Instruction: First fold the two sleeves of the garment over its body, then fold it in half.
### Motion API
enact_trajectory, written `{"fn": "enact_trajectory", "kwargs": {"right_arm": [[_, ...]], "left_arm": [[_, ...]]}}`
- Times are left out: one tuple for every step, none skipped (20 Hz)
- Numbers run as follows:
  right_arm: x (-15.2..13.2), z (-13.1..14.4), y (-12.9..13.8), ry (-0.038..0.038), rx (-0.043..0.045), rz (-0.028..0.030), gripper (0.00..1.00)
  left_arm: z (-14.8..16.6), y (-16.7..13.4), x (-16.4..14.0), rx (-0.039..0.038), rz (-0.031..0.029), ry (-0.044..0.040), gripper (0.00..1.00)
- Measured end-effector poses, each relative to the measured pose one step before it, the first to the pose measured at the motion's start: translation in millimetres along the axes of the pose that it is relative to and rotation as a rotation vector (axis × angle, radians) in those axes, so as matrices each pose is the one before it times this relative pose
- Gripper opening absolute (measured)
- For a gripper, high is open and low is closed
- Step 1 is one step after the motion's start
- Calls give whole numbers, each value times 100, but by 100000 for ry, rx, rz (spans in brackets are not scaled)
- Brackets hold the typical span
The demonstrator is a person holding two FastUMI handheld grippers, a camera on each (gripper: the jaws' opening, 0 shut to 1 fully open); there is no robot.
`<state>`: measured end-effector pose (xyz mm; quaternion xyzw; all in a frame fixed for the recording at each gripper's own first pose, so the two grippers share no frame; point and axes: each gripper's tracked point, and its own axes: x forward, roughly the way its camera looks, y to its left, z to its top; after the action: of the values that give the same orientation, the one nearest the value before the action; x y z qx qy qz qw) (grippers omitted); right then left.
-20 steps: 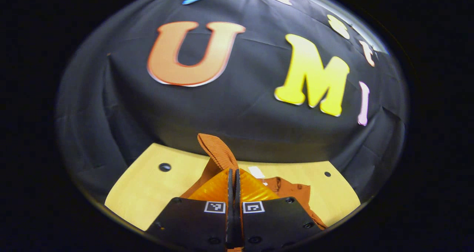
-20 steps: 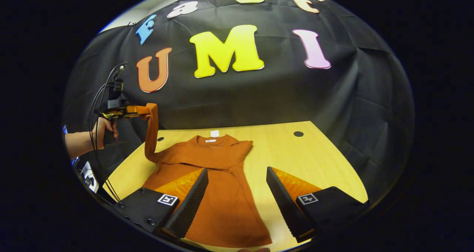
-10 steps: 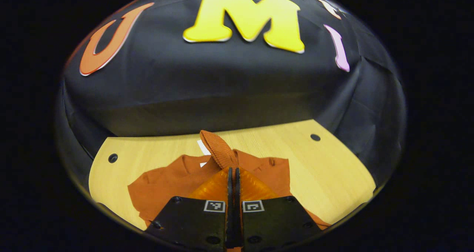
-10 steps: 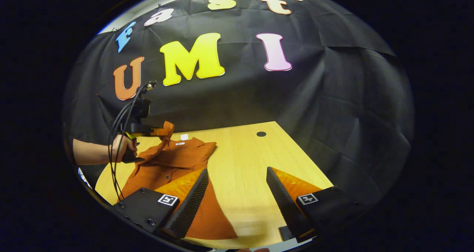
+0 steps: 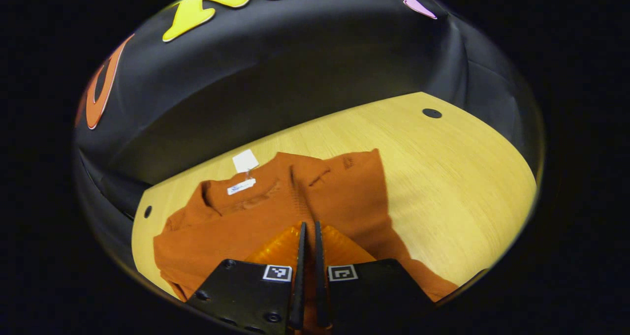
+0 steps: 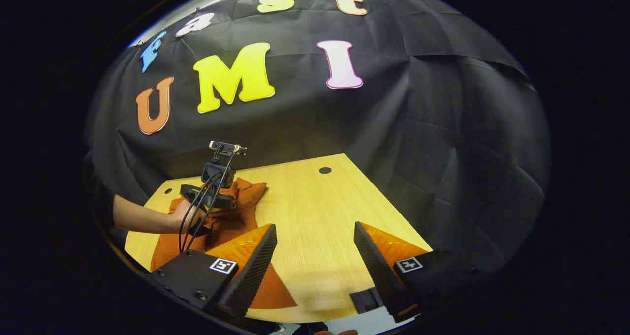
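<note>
Lowered since a second ago: your left gripper [image 5: 308,276], which held the sleeve [image 5: 298,197] high beside the booth wall, now sits down over the garment [image 5: 236,222], and the sleeve lies across the garment's body instead of hanging in the air.

Left gripper view, left to right:
- Table [image 5: 443,177], light wood, one dark round hole near its left edge, another at far right.
- Garment, rust-orange, spread on the table's left half, collar toward the wall, with a white tag [image 5: 245,160] and a small label at the neck.
- Sleeve, ribbed, running from the collar area down into your left gripper's fingers, which stand nearly together with the cloth between them (whether both press on it, you cannot tell).

Right gripper view, left to right:
- Your hand [image 6: 184,217] and cabled left gripper [image 6: 209,197], low over the garment [image 6: 231,222] on the table's left side.
- Table [image 6: 315,217], bare wood in the middle.
- Your right gripper [image 6: 315,261], fingers spread wide apart, holding nothing, above the table's near edge beside the garment's hem.
</note>
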<state>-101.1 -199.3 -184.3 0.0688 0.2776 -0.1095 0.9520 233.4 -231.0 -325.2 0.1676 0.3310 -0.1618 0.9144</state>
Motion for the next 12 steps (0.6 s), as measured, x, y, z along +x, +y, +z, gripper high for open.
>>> {"fn": "enact_trajectory", "kwargs": {"right_arm": [[17, -79, 74, 356, -309, 602, 99], [164, 64, 233, 33, -470, 725, 100], [205, 164, 283, -219, -801, 1095, 100], [142, 77, 472, -440, -890, 1405, 99], [199, 177, 523, -381, -877, 1671, 100], [313, 55, 685, -342, -714, 2323, 99], [280, 16, 524, -82, -483, 1661, 100], [585, -114, 649, 260, -777, 2049, 100], [493, -32, 762, 370, -988, 2295, 100], [389, 105, 853, -96, -993, 2436, 99], [246, 158, 674, -297, -1063, 2099, 100], [325, 70, 684, -3, -1161, 2017, 100]], "left_arm": [[178, -679, 90, 515, -1323, -1134, 31], [343, -242, -483, -45, -406, -1555, 49], [349, -188, -590, -2041, -541, -1976, 67], [101, -175, -547, -2975, -390, -2202, 79], [500, 195, -1034, -2810, 776, -2195, 82], [360, 1053, -1223, -3206, 2361, -2839, 89], [560, 684, -909, -2958, 1428, -2784, 98], [759, 606, -1090, -3220, 585, -3016, 98], [564, 908, -1262, -2667, 722, -2989, 100], [811, 1092, -1493, -1461, 1169, -3198, 99], [784, 1241, -1786, -1699, 863, -3766, 98], [693, 1103, -1756, -1846, 126, -3443, 99]]}}
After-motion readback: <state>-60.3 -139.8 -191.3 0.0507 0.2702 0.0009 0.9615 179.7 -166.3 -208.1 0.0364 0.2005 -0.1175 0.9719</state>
